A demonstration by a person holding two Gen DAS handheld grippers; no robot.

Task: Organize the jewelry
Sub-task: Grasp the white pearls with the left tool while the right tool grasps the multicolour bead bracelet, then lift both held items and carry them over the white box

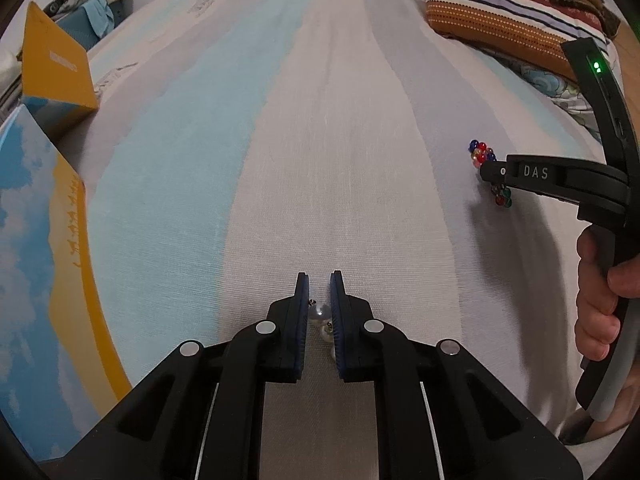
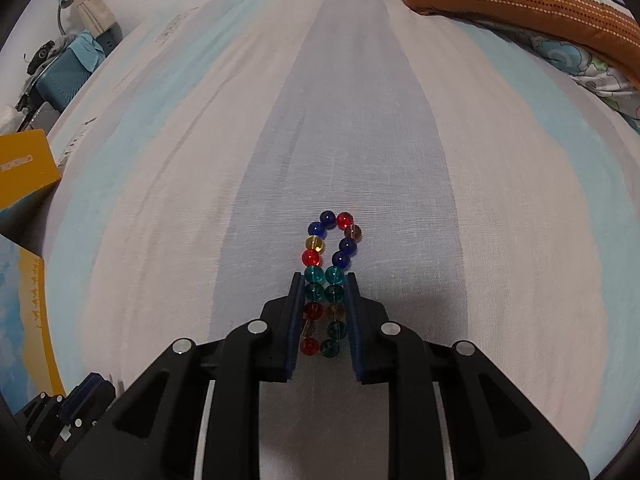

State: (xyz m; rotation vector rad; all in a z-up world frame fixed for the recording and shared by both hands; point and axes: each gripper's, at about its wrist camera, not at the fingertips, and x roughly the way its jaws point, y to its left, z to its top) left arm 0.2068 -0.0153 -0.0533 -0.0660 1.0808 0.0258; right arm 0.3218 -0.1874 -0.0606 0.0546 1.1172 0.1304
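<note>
My left gripper [image 1: 319, 280] is closed on a pearl jewelry piece [image 1: 320, 314]; its pale round beads sit between the blue pads, just above the striped bedsheet. My right gripper [image 2: 322, 280] is closed on a bracelet of coloured glass beads [image 2: 330, 248], squeezed into a narrow loop whose far end sticks out past the fingertips. In the left wrist view the right gripper [image 1: 490, 176] is at the right, held by a hand [image 1: 600, 300], with the bead bracelet [image 1: 482, 154] showing around its tip.
A box with a sky-and-yellow print [image 1: 44, 280] stands at the left, with its yellow lid [image 1: 52, 68] upright behind it. Striped pillows and folded bedding [image 1: 516, 4] lie at the far right. The bedsheet [image 1: 320, 140] spreads between them.
</note>
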